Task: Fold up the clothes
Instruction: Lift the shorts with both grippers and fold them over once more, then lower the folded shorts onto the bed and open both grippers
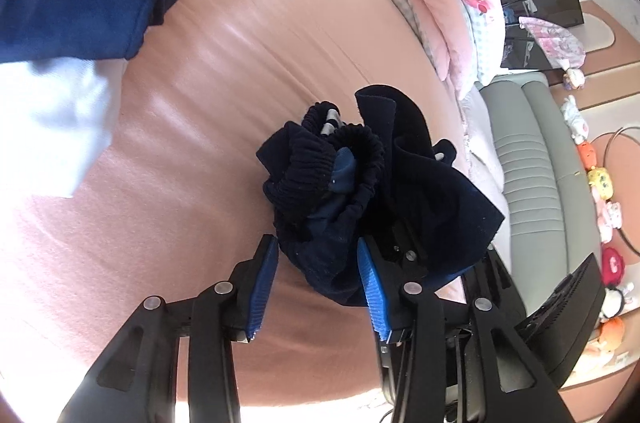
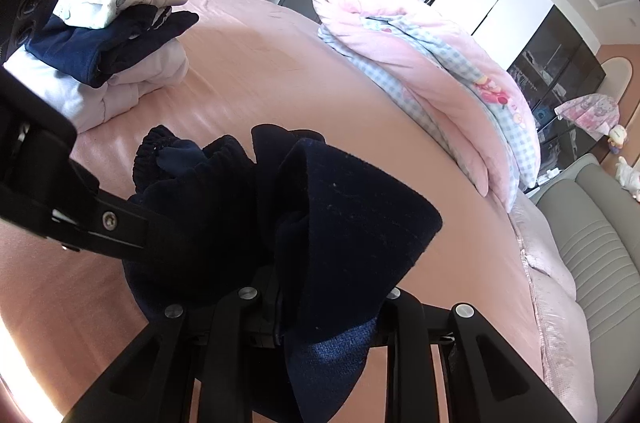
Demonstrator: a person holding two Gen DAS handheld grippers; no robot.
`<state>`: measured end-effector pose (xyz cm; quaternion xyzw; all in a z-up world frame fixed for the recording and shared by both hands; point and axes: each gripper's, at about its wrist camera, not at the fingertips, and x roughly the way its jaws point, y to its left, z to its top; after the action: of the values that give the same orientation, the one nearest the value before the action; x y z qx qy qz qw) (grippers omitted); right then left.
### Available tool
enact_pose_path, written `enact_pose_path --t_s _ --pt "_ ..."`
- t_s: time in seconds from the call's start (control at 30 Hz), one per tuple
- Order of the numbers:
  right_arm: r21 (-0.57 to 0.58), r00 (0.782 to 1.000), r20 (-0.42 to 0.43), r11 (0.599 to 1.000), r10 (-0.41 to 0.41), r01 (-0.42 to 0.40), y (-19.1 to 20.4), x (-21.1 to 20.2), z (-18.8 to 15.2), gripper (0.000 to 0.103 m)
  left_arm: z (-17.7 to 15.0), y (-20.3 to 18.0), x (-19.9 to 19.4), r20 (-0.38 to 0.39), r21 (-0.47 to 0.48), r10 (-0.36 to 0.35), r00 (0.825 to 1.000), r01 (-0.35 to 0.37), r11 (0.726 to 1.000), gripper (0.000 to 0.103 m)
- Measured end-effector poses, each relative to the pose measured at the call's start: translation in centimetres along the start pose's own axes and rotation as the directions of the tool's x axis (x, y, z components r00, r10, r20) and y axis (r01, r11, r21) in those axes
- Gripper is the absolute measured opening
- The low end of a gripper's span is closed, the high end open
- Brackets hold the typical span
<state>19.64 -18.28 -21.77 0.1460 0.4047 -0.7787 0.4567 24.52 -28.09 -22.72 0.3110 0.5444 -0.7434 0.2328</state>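
Both grippers are crowding one bunched dark navy knit garment with a ribbed elastic waistband (image 1: 340,175), which is hanging crumpled above the near part of the pink bedsheet (image 1: 224,71) rather than lying flat on it. The left gripper (image 1: 316,283) is showing its blue-padded fingers (image 1: 262,287) standing apart, with the lower bulge of the cloth sitting between them; whether the pads are actually pressing it is hard to tell. The right gripper (image 2: 320,307) is buried under a draped fold of the same garment (image 2: 344,223), so whether it is spread or pinching cannot be made out. The cloth is bunching so tightly that no long axis is showing: the waistband is curling toward the far left, a loose flap is spilling to the right. Neither hand is clearly nearer. A stack of folded pale and navy clothes (image 2: 120,35) is sitting far left.
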Motion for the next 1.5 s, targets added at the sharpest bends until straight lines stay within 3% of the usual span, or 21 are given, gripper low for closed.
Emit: enact_pose_path --t_s 0.1,0.3,0.4,0.47,0.6,0.77,0.9,1.0,1.1,1.2,1.23,1.4,1.5 --pt "0.029 0.999 -0.004 0.999 0.045 -0.044 -0.2 -0.2 0.2 0.032 -1.3 -0.5 -1.7 0.032 0.078 0.082 0.996 -0.084 0.993 0.038" --pt "0.083 0.988 0.018 0.984 0.155 -0.156 -0.6 -0.9 0.5 0.049 -2.3 -0.6 -4.1 0.058 0.152 0.093 0.994 -0.100 0.983 0.038" --pt "0.116 0.970 0.058 0.964 0.236 -0.241 -0.8 -1.7 0.7 0.055 -2.1 -0.8 -4.8 0.074 0.151 0.096 0.993 -0.106 0.983 0.038" --pt "0.138 0.953 0.069 0.943 0.296 -0.303 -0.9 -1.8 0.7 0.064 -1.9 -0.5 -5.7 0.085 0.156 0.088 0.992 -0.101 0.983 0.038" --pt "0.204 0.909 0.072 0.886 0.411 -0.417 -1.3 -1.3 0.5 0.066 -1.0 -2.2 -5.7 0.103 0.189 0.090 0.991 -0.108 0.976 0.038" --pt "0.299 0.844 0.098 0.793 0.527 -0.530 -2.6 -0.6 0.4 0.067 1.6 -5.7 -1.8 0.095 0.240 0.144 0.985 -0.163 0.957 0.038" --pt "0.319 0.808 0.107 0.750 0.579 -0.579 -3.0 -0.4 0.1 0.073 2.1 -6.8 -0.1 0.068 0.293 0.192 0.979 -0.203 0.934 0.038" --pt "0.331 0.781 0.113 0.718 0.615 -0.613 -3.2 -0.2 -0.2 0.073 2.3 -7.8 1.1 0.036 0.354 0.251 0.967 -0.248 0.902 0.038" --pt "0.322 0.779 0.099 0.721 0.619 -0.614 -3.1 -0.1 -0.5 0.073 2.5 -8.6 2.8 0.029 0.422 0.372 0.928 -0.349 0.837 0.038" --pt "0.310 0.763 0.102 0.708 0.639 -0.634 -3.3 -0.6 -0.7 0.073 2.6 -8.3 4.5 0.025 0.450 0.473 0.881 -0.432 0.781 0.038" --pt "0.303 0.757 0.102 0.705 0.645 -0.641 -3.4 -0.8 -0.8 0.073 2.7 -8.1 4.8 0.023 0.443 0.488 0.873 -0.446 0.778 0.038" --pt "0.283 0.752 0.098 0.706 0.652 -0.649 -4.6 -1.6 -1.2 0.073 2.8 -7.3 4.5 0.024 0.416 0.462 0.887 -0.429 0.802 0.038" --pt "0.317 0.734 0.131 0.674 0.666 -0.668 -6.5 -1.7 -1.7 0.074 2.9 -6.7 4.3 0.022 0.401 0.446 0.895 -0.417 0.816 0.038"
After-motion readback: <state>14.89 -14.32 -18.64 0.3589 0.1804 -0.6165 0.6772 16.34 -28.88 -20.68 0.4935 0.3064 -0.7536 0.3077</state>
